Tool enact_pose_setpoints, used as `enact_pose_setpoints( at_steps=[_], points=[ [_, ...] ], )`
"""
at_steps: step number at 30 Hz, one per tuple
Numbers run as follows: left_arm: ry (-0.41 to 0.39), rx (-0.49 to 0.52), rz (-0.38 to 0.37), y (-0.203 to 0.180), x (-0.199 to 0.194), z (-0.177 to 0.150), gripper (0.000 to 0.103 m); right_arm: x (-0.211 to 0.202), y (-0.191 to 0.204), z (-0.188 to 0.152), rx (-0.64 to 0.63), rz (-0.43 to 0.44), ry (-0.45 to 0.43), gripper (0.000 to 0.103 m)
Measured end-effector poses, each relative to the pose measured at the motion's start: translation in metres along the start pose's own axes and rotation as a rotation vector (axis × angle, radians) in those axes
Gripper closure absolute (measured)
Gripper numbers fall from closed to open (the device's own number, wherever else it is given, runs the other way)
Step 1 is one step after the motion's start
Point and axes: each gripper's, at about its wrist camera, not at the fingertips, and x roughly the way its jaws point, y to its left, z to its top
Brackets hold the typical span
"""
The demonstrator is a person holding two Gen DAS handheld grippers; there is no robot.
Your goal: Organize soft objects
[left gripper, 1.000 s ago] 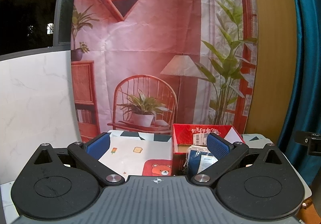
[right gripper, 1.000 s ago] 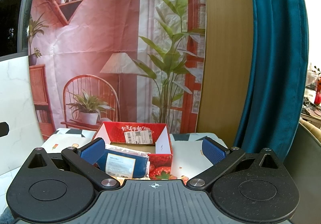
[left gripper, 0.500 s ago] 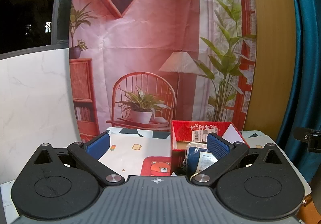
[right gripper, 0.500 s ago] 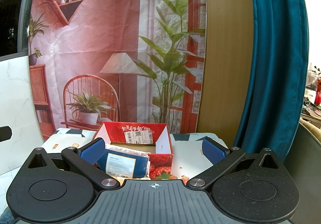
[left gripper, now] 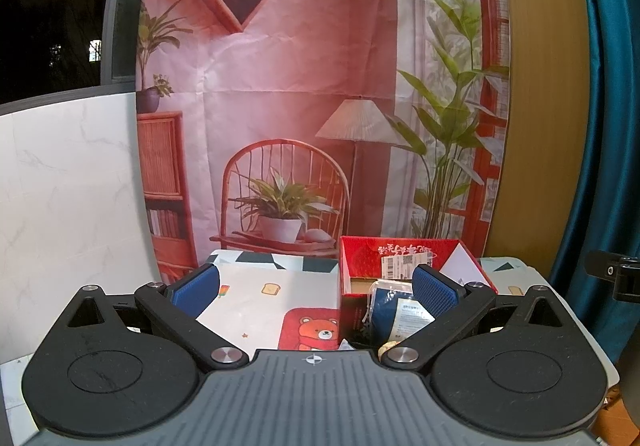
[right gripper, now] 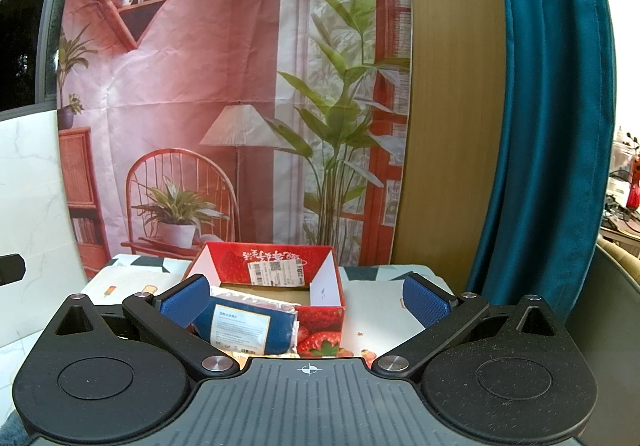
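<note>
Over the last second my left gripper (left gripper: 316, 288) has tipped down a little: the red strawberry box (left gripper: 400, 254) and the worktop (left gripper: 256, 294) with its patterned cloth sit slightly higher in its view than before, while the right wrist view has not shifted at all. I read that as a small settling, not an approach, so no pick is under way yet. The left jaws stand wide open and empty, over the bare cloth and the bear print (left gripper: 316, 332), with the blue packaged soft item (left gripper: 394, 316) lying against the box's near wall, just behind the right-hand pad. My right gripper (right gripper: 308, 300) is equally wide open and empty; there the blue packet (right gripper: 248, 326) leans over the box's (right gripper: 276, 262) near-left edge, close behind the left-hand pad, inside the span of the jaws but well ahead of them.
</note>
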Motion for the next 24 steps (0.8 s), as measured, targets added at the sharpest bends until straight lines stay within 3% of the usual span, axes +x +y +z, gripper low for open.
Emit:
enact_pose_setpoints(
  at_steps=[24],
  points=[
    [0.014,-0.012,-0.003,0.0012,0.0037,-0.0015,0.000,0.0056,0.0020,-0.0078,0.003,0.015,-0.015,0.000]
  ],
)
